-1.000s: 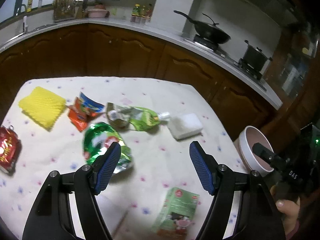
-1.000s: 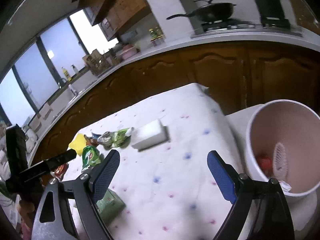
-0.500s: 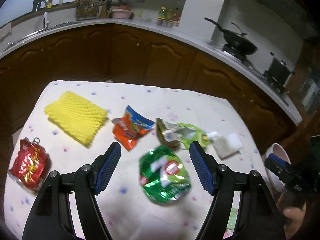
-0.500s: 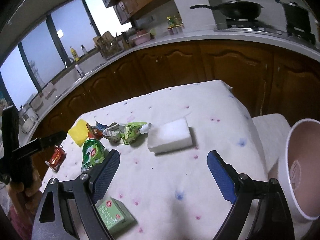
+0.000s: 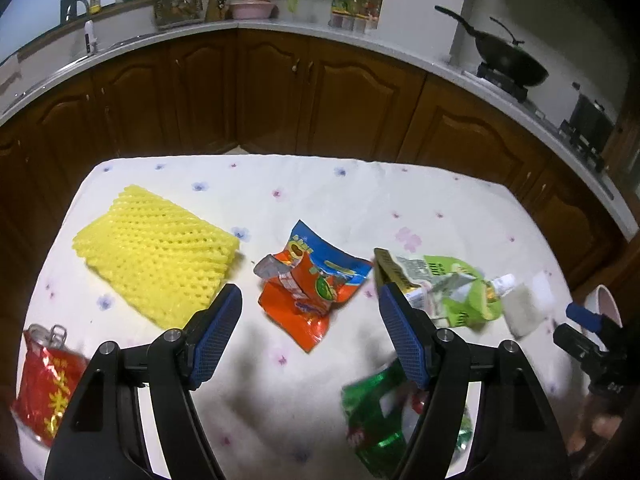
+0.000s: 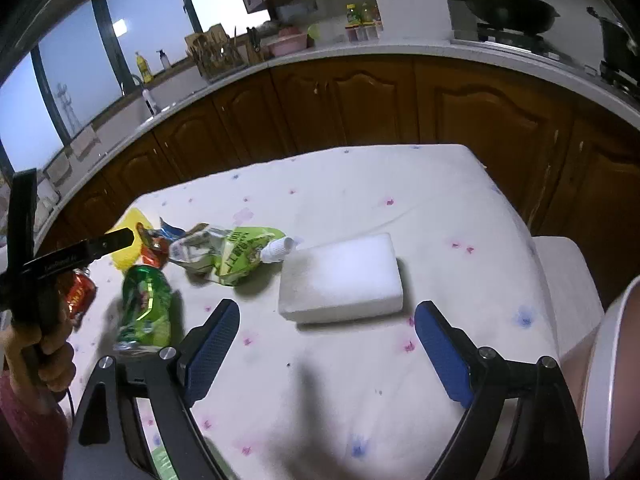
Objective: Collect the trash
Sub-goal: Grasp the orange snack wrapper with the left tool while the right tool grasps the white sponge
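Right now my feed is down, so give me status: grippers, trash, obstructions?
Left gripper open over orange-blue snack wrapper. Right gripper open before white foam block. Nothing held, nothing between.

Dark wooden cabinets (image 5: 332, 92) curve round the far side under a pale counter (image 5: 280, 26). Windows (image 6: 72, 80) on the left show dusky blue sky. A black wok (image 5: 508, 64) sits on the stove at right.

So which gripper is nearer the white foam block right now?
Right. The right gripper hangs open just in front of the white foam block; the left gripper is over the orange wrapper, farther off.
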A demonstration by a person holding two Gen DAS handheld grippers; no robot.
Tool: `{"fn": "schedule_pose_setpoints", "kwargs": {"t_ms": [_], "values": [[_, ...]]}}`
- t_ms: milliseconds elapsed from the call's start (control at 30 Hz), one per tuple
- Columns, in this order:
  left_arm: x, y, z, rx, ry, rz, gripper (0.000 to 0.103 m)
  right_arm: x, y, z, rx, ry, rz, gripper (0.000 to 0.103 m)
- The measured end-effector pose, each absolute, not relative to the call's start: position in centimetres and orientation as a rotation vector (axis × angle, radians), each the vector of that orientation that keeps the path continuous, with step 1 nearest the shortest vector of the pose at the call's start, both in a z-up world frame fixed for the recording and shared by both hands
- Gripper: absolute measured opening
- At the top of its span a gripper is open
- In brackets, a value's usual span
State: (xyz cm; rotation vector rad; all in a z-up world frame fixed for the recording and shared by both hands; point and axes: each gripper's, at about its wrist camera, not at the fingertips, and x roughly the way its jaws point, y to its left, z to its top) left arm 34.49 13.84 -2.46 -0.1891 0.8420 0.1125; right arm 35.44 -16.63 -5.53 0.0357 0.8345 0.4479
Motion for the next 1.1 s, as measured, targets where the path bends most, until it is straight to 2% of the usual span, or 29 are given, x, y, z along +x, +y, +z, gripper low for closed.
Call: {"fn": "schedule_pose_setpoints", "kwargs": {"t_ms": [167, 233, 300, 333, 367, 400, 433, 467, 733, 1100], "values": [[35.6, 14.1, -3.4, -0.201, 0.866, 0.105, 0.072, 36.7, -15.6, -6.6, -0.008, 0.861, 0.447, 0.091], [35.9, 13.9, -3.8, -0.196, 0.875, 0.101, 0.066, 37.2, -15.3, -7.1, -0.026, 0.875, 0.445, 0.092], [36.2, 13.7, -4.2, -0.188, 0.89, 0.087, 0.042, 37.3, -15.2, -7.3, -0.042, 0.866, 0.44, 0.094], [36.4, 13.6, -4.5, -0.187, 0.901, 0.078, 0.035, 37.2, -15.3, -7.4, -0.056, 0.847, 0.433, 0.094], [36.6, 13.6, -4.8, -0.186, 0.912, 0.072, 0.023, 37.2, -15.4, -7.4, -0.061, 0.838, 0.432, 0.093], [36.6, 13.5, -5.0, -0.187, 0.92, 0.069, 0.024, 37.2, -15.4, -7.5, -0.058, 0.839, 0.441, 0.09], [36.6, 13.4, -5.1, -0.186, 0.918, 0.069, 0.024, 37.3, -15.7, -7.6, -0.041, 0.848, 0.452, 0.082], [36.5, 13.4, -5.1, -0.182, 0.915, 0.068, 0.023, 37.2, -15.9, -7.7, -0.035, 0.848, 0.451, 0.081], [35.3, 13.6, -3.8, -0.18, 0.873, 0.074, 0.02, 36.1, -17.5, -7.1, -0.004, 0.813, 0.453, 0.079], [31.3, 11.7, 0.9, -0.281, 0.778, -0.025, 0.02, 32.5, -21.5, -3.6, 0.126, 0.744, 0.435, 0.079]]}}
